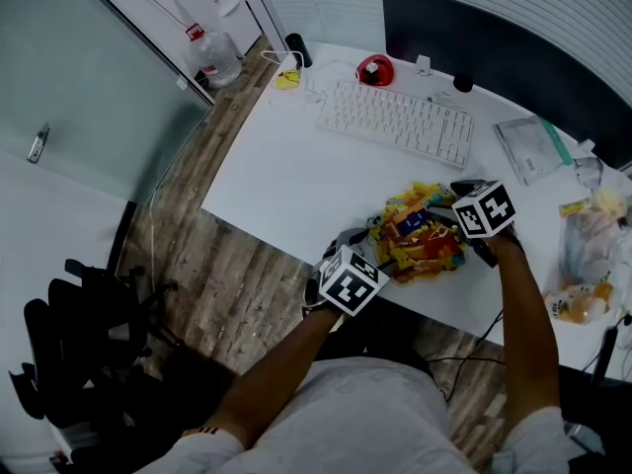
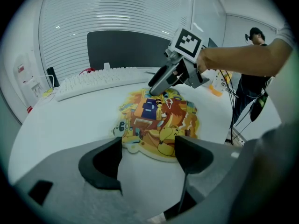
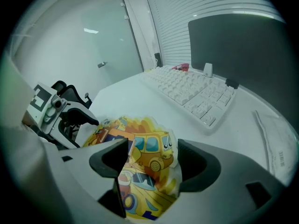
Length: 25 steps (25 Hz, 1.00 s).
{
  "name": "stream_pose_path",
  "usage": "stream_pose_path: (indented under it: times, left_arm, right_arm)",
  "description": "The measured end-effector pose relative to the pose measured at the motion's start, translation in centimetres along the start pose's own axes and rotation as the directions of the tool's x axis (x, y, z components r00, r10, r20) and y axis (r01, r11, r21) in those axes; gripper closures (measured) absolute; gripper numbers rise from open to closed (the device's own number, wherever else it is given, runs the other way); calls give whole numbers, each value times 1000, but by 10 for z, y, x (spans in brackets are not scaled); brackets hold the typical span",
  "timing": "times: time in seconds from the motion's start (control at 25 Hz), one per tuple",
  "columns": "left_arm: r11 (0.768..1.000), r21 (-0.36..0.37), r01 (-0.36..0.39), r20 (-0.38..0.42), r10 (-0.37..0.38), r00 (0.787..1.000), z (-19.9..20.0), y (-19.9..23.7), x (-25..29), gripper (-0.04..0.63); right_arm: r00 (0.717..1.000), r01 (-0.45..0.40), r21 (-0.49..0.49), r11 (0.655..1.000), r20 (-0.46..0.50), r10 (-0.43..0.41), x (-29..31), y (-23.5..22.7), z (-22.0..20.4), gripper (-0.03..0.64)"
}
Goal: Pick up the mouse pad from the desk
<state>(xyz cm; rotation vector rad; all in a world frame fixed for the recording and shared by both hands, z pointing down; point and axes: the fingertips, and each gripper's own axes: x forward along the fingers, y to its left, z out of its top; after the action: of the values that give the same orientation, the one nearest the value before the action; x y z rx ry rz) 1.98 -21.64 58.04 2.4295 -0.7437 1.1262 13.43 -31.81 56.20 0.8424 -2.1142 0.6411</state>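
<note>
Head camera looked steeply down on my bench (image 1: 286, 176), camera on my left claw (image 2: 148, 155) faced low across the mouse pad (image 2: 159, 120) toward my right claw (image 2: 156, 88), whose camera faced back, close.

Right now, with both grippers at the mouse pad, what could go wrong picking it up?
The mouse pad is thin and lies on the desk, so the open left gripper may just push it. It sits near the desk's front edge and could slide off. The right gripper works opposite; they may collide.
</note>
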Motion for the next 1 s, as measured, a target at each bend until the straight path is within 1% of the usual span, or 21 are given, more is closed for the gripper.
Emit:
stream_pose_path:
  times: [0.2,0.32,0.4,0.52,0.64,0.72,0.88,1.0]
  left_arm:
    - [1000,13,9,-7,-9,1000,0,0,1,242]
    - [1000,21,17,-9,-17,1000,1,0,2,241]
    - [999,27,21,-10,-21,1000,1,0,1,241]
    - [999,37,25,-10,-25,1000,2,0,1,241]
    - [999,43,28,-8,-27,1000,2,0,2,241]
    - [998,48,31,-2,-31,1000,2,0,1,241]
    - [997,65,33,23,-34,999,2,2,-2,242]
    - [998,52,22,64,-25,998,6,9,-8,242]
  right_arm:
    - [1000,-10,49,999,4,10,-3,-5,-3,327]
    - [999,-36,56,998,0,36,-4,-3,-4,332]
    - [998,-59,55,997,-3,59,-5,1,-4,355]
    - [996,-93,44,995,-6,93,-8,9,-4,409]
    - [993,-115,5,993,5,115,-15,17,1,446]
    - [994,-105,-36,994,13,105,-19,21,3,461]
    - [997,-47,-129,991,57,55,-29,29,9,476]
    - [991,-1,-213,977,132,29,-41,37,13,483]
